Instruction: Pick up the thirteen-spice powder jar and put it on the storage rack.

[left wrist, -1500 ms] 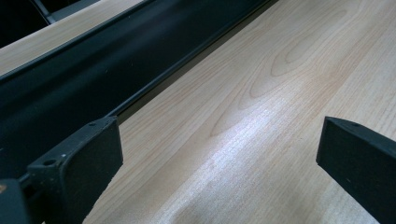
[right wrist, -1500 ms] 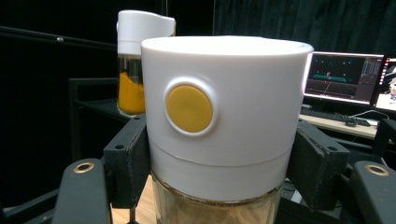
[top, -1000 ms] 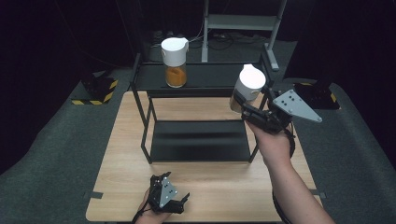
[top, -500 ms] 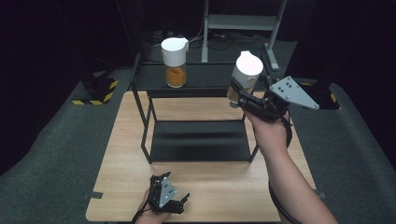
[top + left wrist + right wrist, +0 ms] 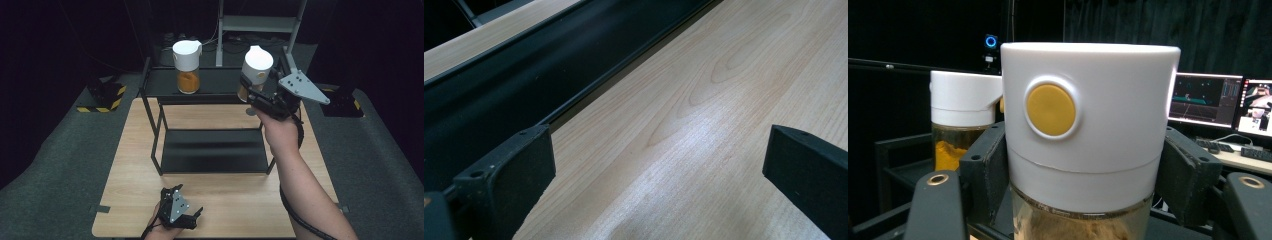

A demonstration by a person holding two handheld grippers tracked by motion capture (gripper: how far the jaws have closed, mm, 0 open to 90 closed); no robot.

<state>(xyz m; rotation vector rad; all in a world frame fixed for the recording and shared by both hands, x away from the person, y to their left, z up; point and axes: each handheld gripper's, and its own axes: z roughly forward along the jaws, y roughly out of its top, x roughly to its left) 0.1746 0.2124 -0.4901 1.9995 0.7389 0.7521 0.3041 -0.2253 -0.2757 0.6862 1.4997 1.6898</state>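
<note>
Our right gripper (image 5: 256, 93) is clamped on a white-lidded jar (image 5: 256, 70), its jaws pressing the sides just under the lid, as the right gripper view shows with the jar (image 5: 1088, 145) upright between the black jaws and its yellow button facing the camera. We hold it high on the body, probably so the glass base stays free to meet a surface first. The jar hangs in the air at the right end of the black rack's top shelf (image 5: 215, 82), not resting on it as far as we can tell. On that shelf, well apart to the left, a second jar (image 5: 187, 66) of orange powder stands upright, so we judge the held one is meant to go beside it. The lower shelf (image 5: 212, 150) sits on the wooden table (image 5: 240, 200). Our left gripper (image 5: 177, 212) rests low at the table's near edge, jaws apart with nothing between them, out of the way.
</note>
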